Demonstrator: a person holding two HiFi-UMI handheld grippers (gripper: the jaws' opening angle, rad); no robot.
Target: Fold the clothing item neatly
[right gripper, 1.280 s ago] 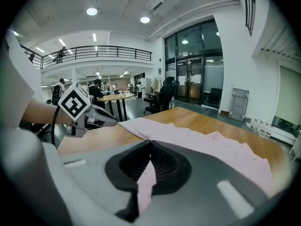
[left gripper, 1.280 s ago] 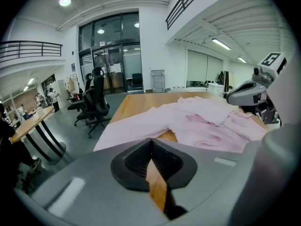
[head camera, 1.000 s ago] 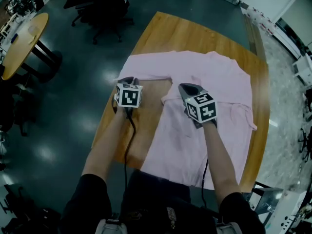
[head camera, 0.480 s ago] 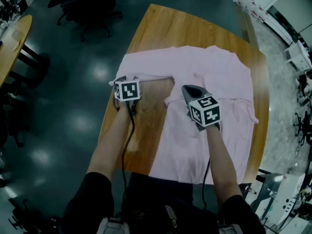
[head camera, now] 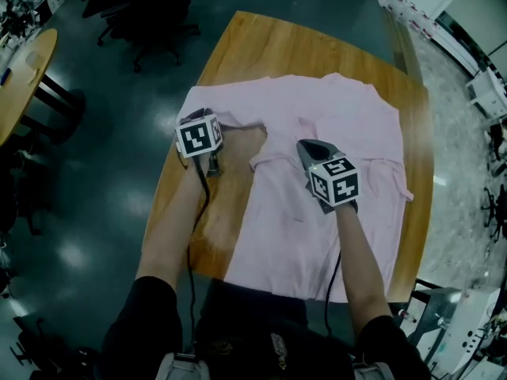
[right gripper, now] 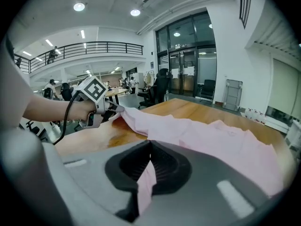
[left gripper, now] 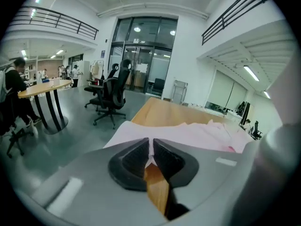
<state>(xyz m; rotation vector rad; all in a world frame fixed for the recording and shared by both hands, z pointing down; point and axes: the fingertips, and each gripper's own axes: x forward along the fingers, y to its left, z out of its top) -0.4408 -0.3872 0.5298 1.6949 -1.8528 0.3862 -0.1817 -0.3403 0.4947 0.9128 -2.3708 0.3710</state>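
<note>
1. Head view: pink shirt (head camera: 341, 125) lies spread across the wooden table (head camera: 301, 46), its near hem hanging over the table's near edge; the left sleeve part is drawn up into a ridge with bare wood showing beside it; left gripper (head camera: 204, 115) sits at the shirt's left edge, near the table's left side; right gripper (head camera: 306, 143) sits over the middle of the shirt; both point away from the person; dark floor all round, an office chair (head camera: 154, 10) beyond the table's far left corner.

2. Left gripper view: left gripper (left gripper: 150, 147) has just been closing its jaws; they now stand nearly together with a thin fold of the pink shirt (left gripper: 188, 133) pinched between the pads; wood of the table (left gripper: 174, 114) shows under and beyond the cloth; an office chair (left gripper: 113, 91) and a round table (left gripper: 47, 86) stand on the floor to the left.

3. Right gripper view: right gripper (right gripper: 149, 149) has its jaws pressed together on a fold of the pink shirt (right gripper: 211, 135), a strip of cloth hanging down between them; from there the cloth runs, lifted off the table (right gripper: 197, 109), to the left gripper (right gripper: 115, 108), whose tip grips the shirt's edge; the left hand (right gripper: 82, 111) holds that gripper just above the wood.
</note>
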